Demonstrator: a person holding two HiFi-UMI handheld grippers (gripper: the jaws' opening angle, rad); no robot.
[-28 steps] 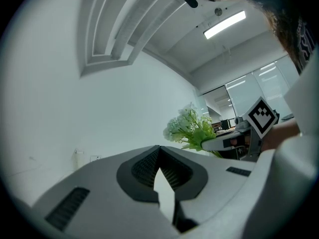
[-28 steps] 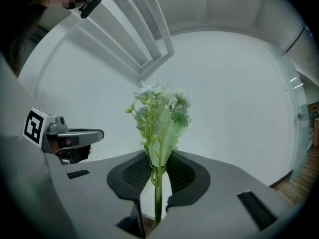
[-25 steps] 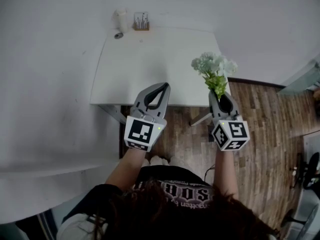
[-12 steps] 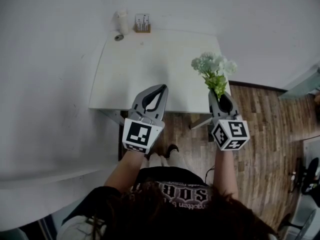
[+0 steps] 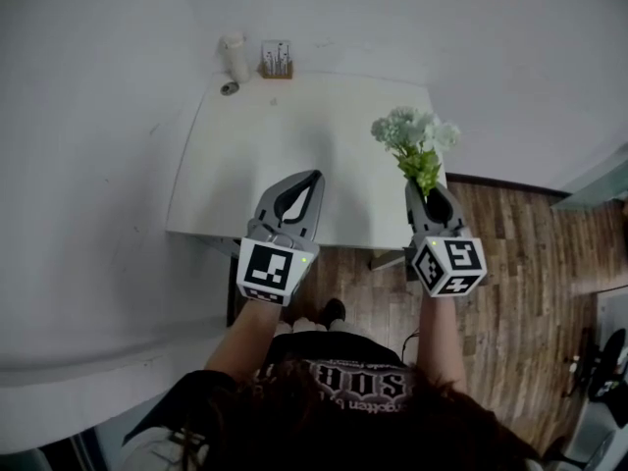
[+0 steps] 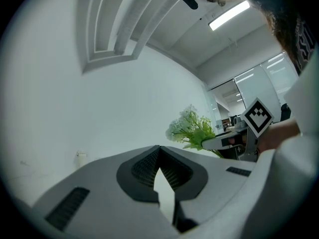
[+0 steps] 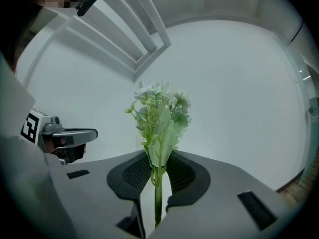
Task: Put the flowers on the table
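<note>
A bunch of pale white-green flowers (image 5: 414,133) with green leaves stands upright out of my right gripper (image 5: 424,190), which is shut on its stem. In the right gripper view the thin green stem (image 7: 158,193) runs down between the two dark pads and the blooms (image 7: 160,108) rise above them. The flowers hang over the right front corner of the white table (image 5: 294,145). My left gripper (image 5: 312,177) is shut with nothing in it, its tips over the table's front edge. In the left gripper view its jaws meet at the tip (image 6: 159,149), with the flowers (image 6: 189,128) to the right.
At the table's far edge stand a white cylinder (image 5: 234,55), a small wooden holder (image 5: 277,59) and a small round item (image 5: 229,88). White walls lie left and behind. Wooden floor (image 5: 520,263) runs to the right, past the table's legs.
The table has drawn closer in the head view, so both grippers now reach over its front edge. Both grips look the same as before.
</note>
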